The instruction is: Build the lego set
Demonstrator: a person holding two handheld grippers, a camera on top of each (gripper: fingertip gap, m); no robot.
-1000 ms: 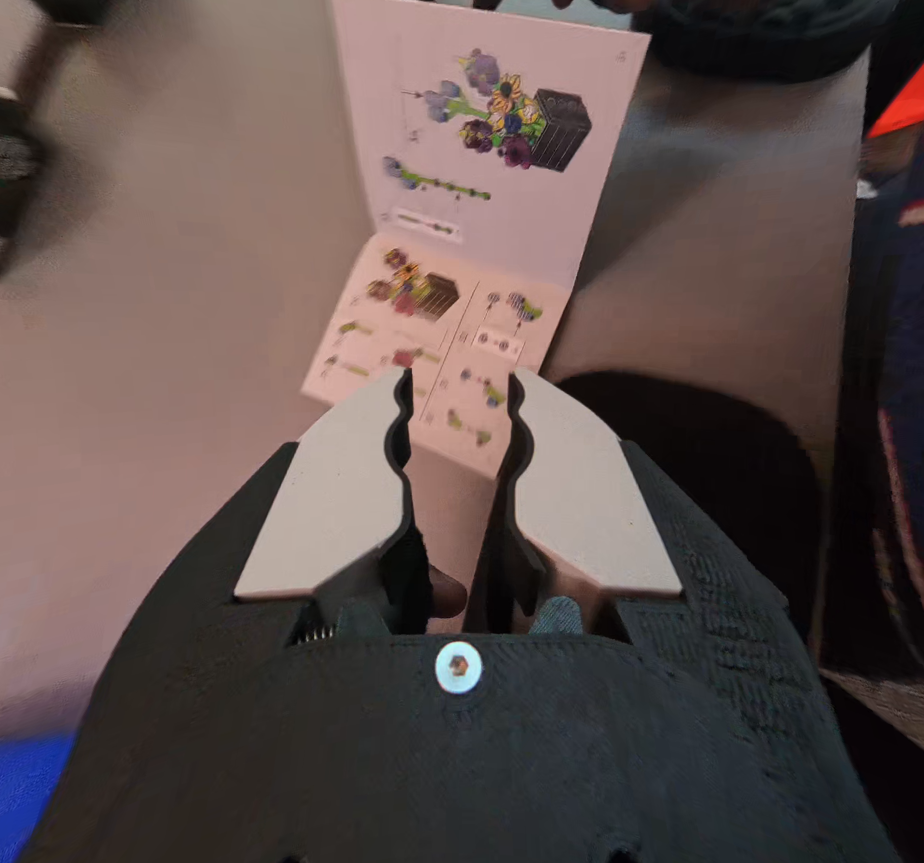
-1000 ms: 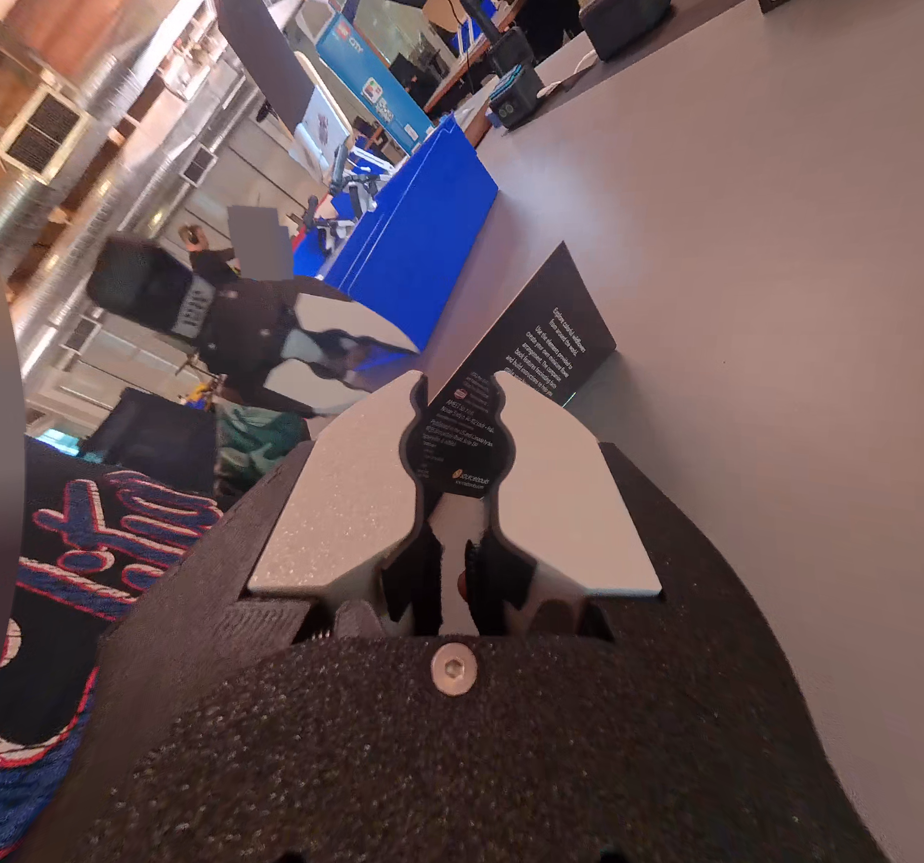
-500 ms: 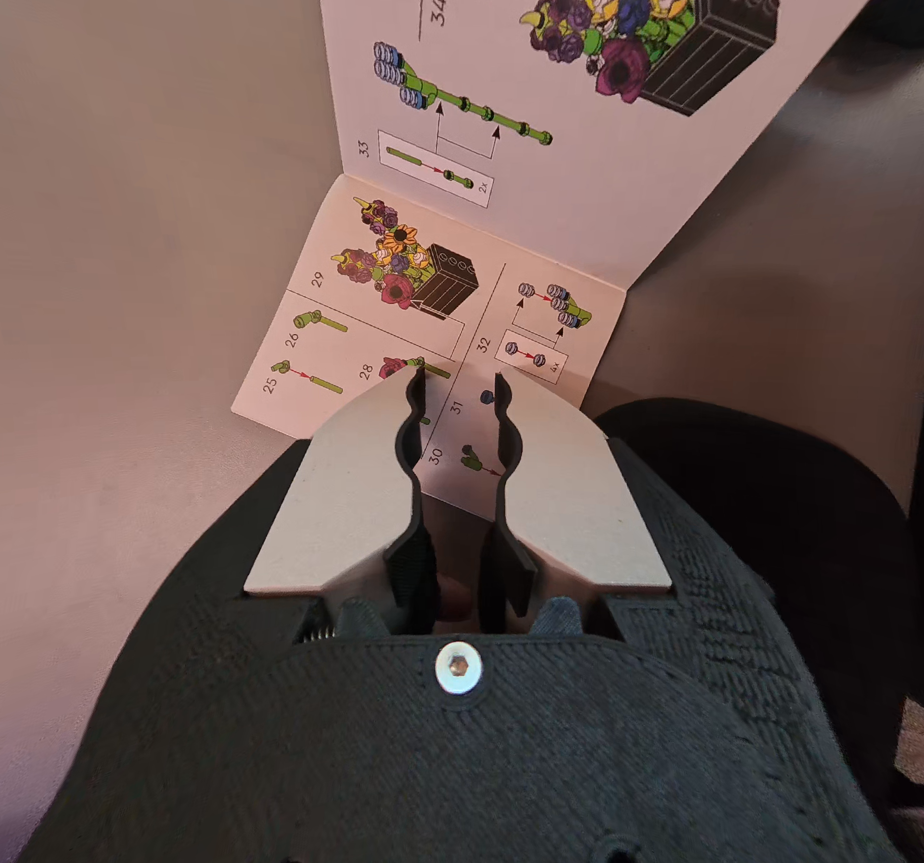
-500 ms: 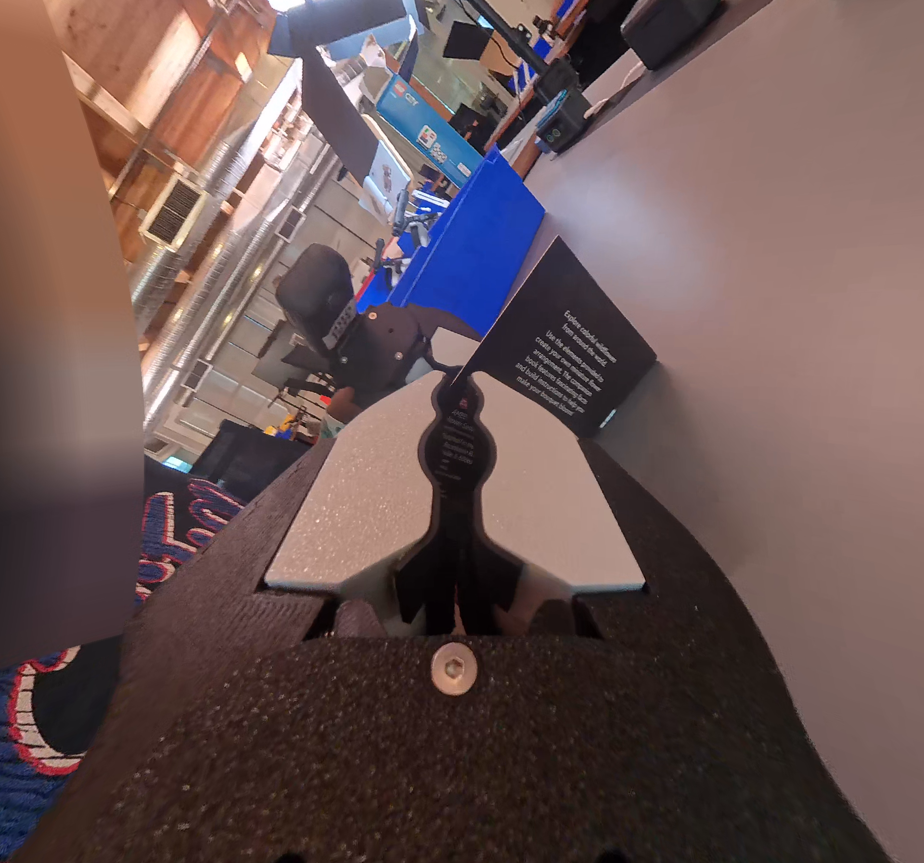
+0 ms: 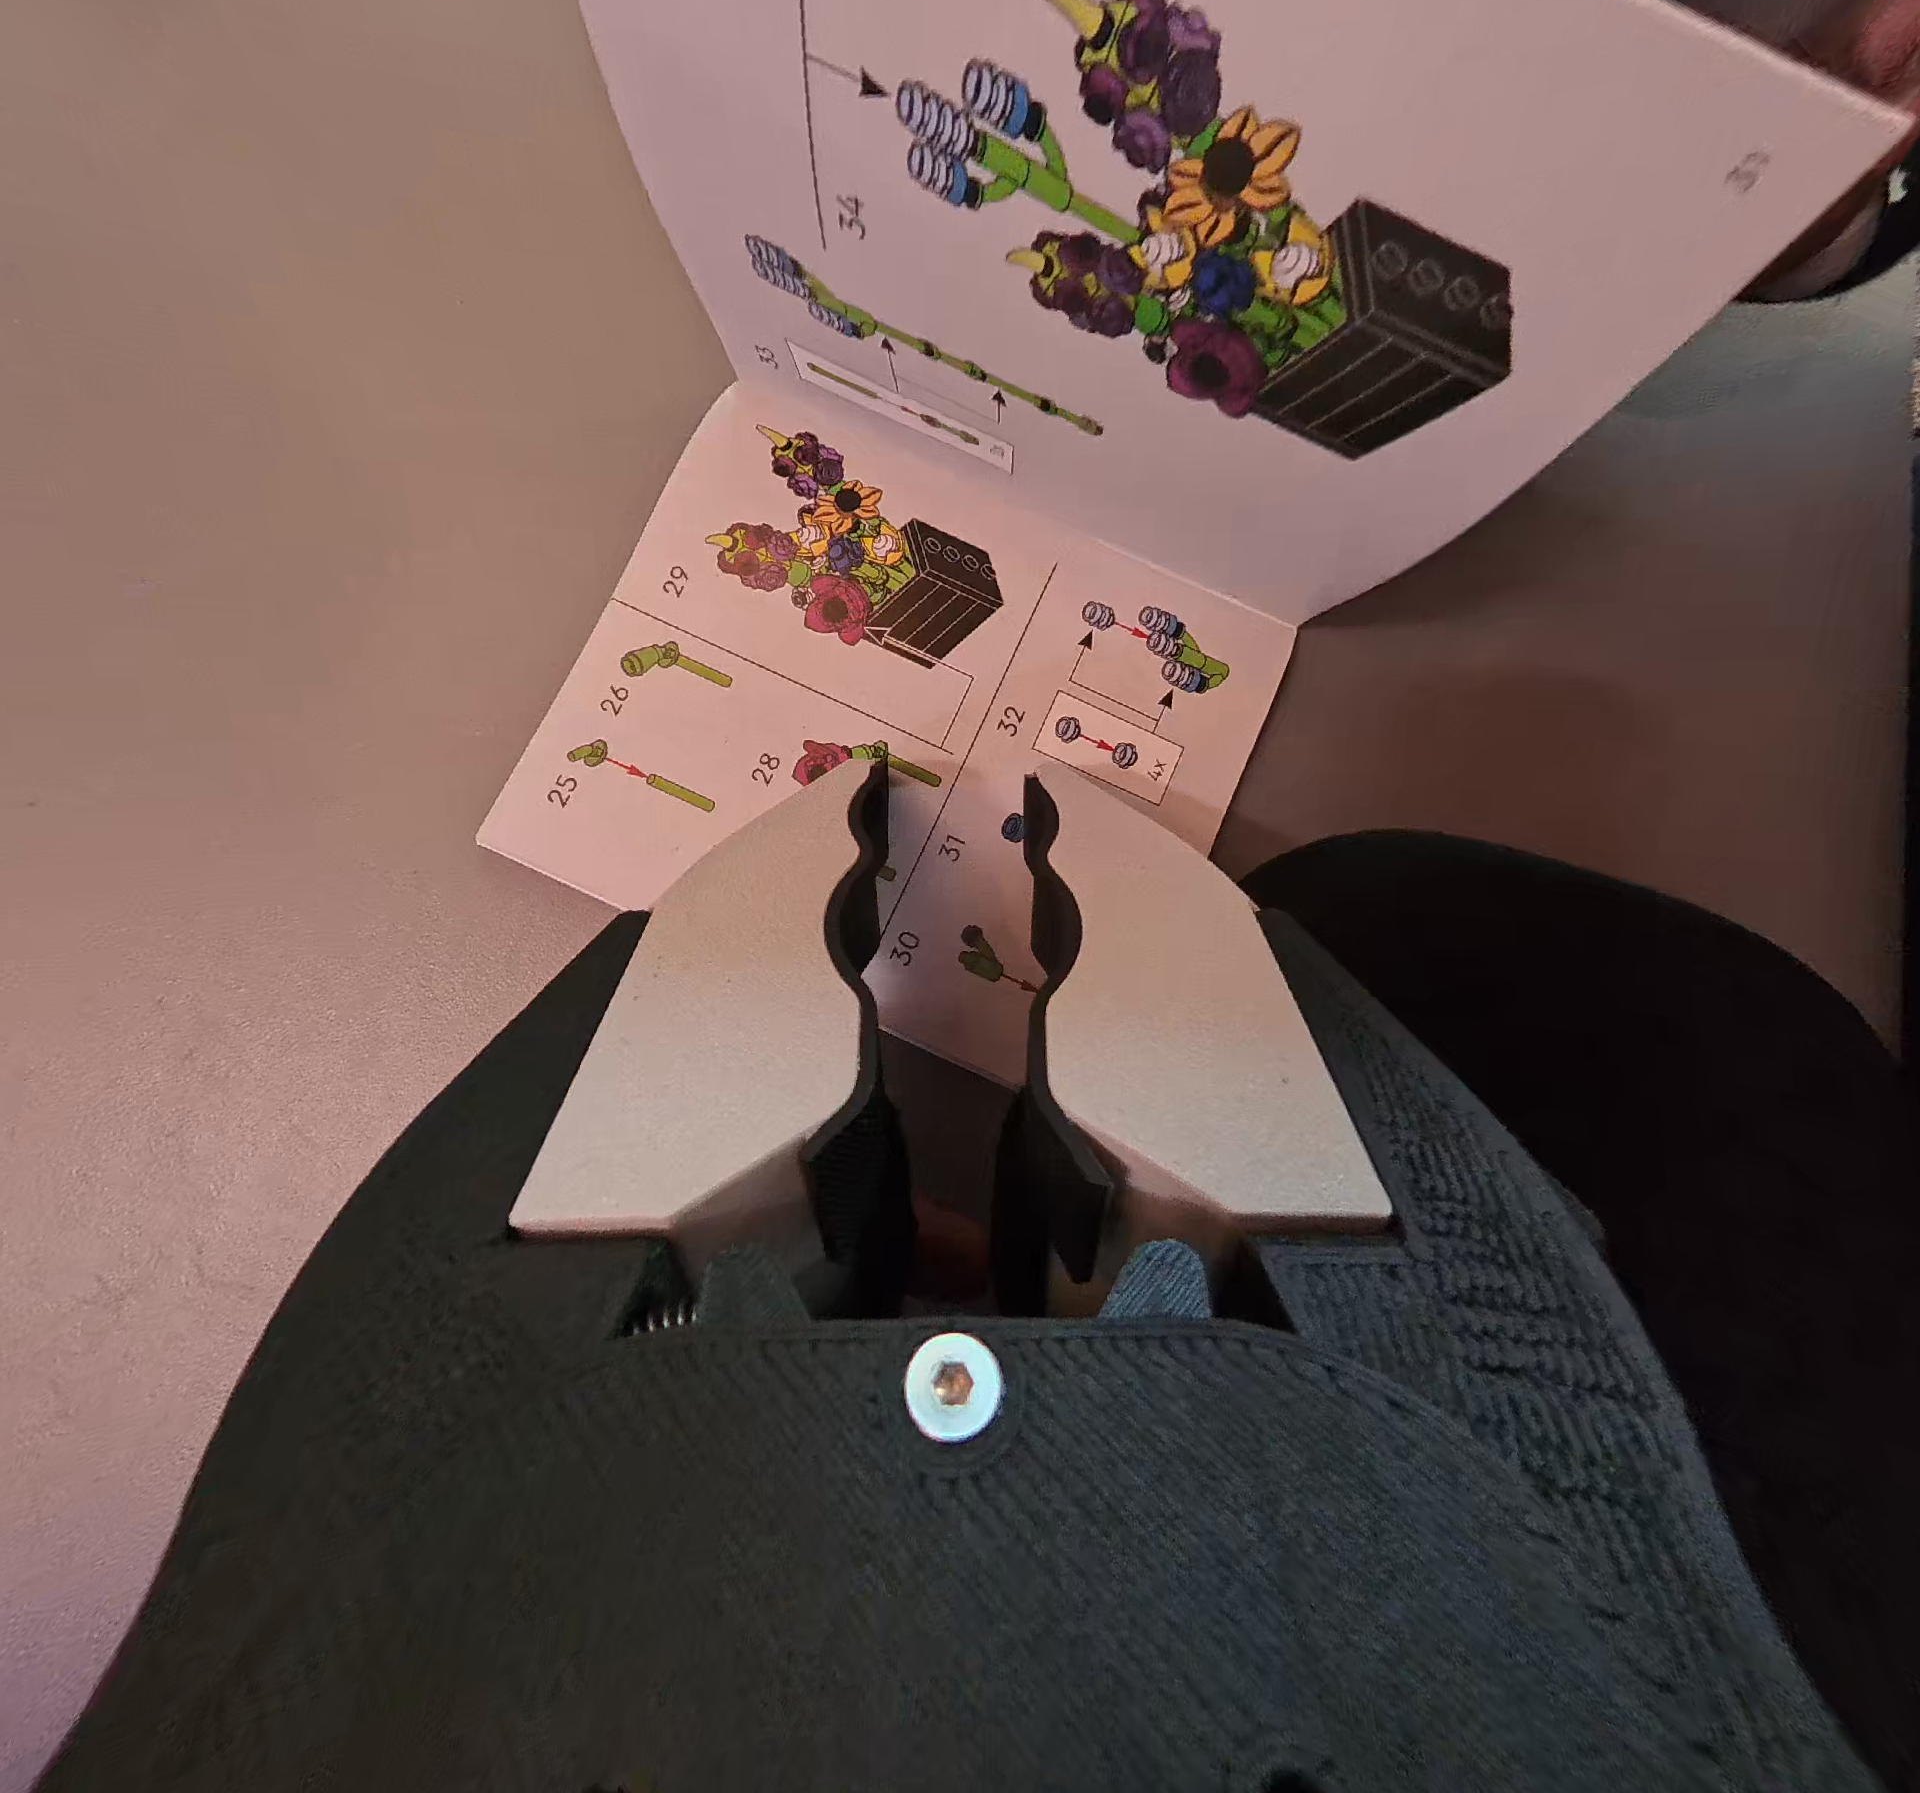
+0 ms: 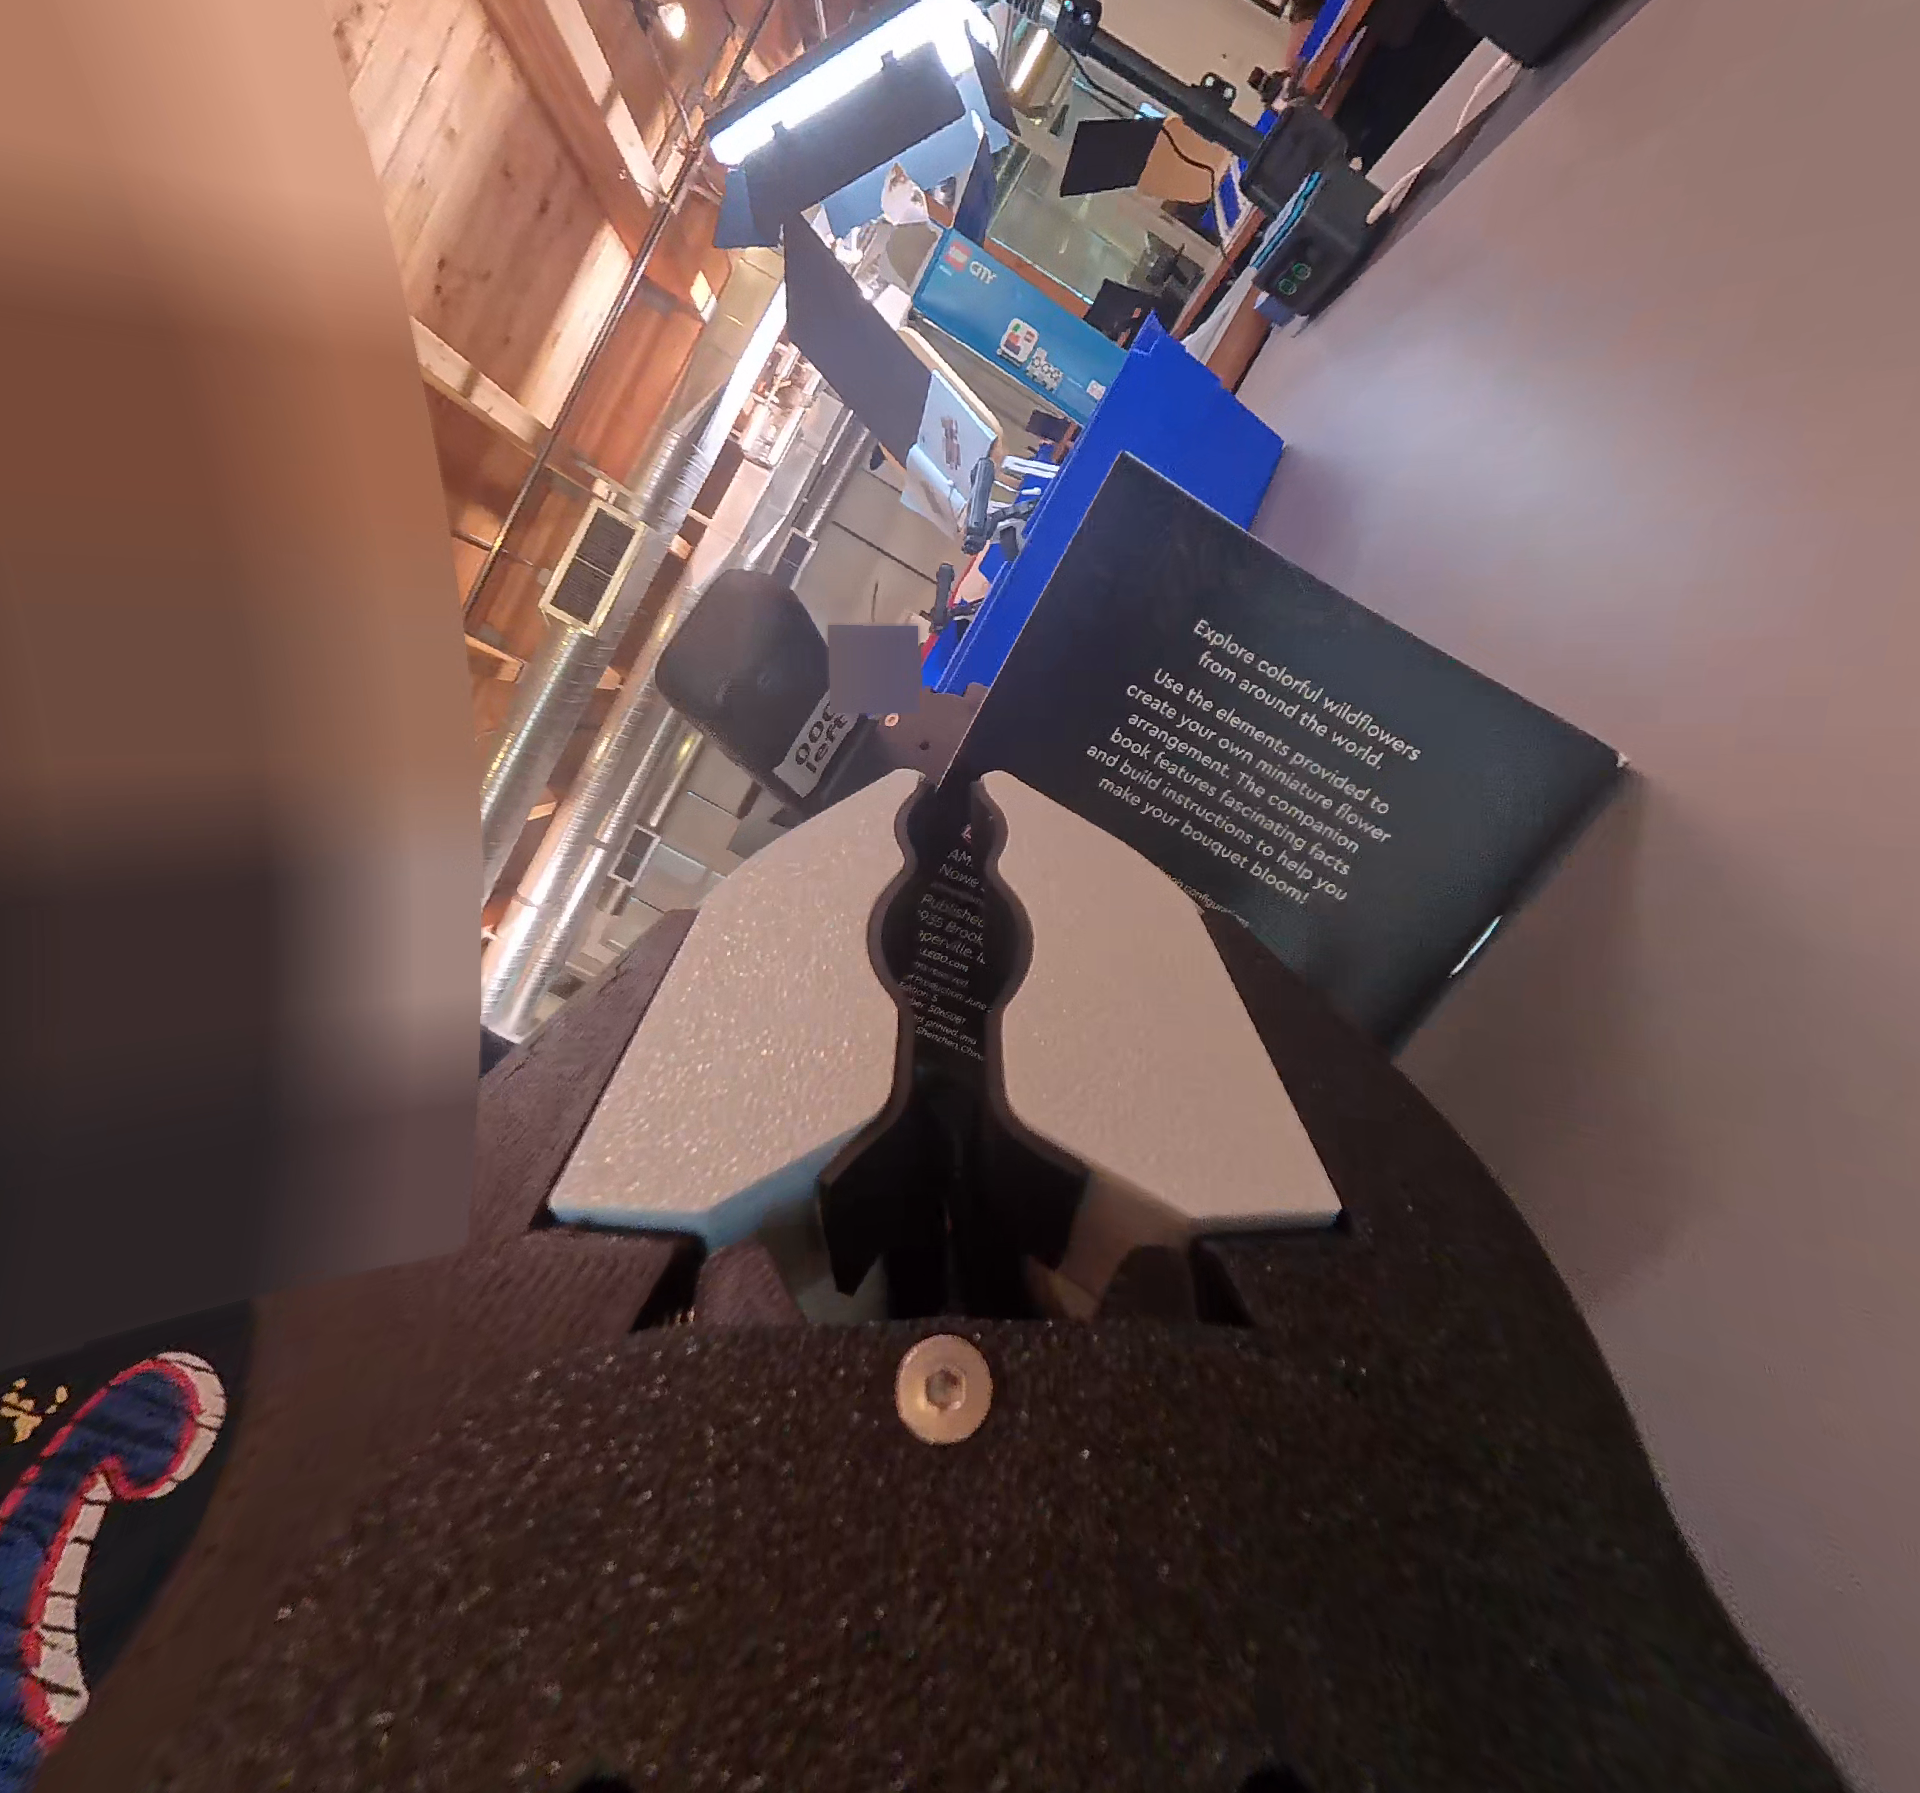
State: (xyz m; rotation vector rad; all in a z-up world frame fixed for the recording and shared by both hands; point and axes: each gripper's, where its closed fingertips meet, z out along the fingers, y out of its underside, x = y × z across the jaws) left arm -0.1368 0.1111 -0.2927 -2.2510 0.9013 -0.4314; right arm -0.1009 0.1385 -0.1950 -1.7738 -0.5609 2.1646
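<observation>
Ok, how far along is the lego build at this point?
Done: nothing built shows; no bricks are in either view. In hand: the right gripper has its jaws shut on the black cover of the instruction booklet, holding one page upright off the table; the left gripper hovers open over the flat page. Left: apparently the whole assembly.

Open instruction booklet (image 5: pixel 1143 216), upper page raised
</observation>
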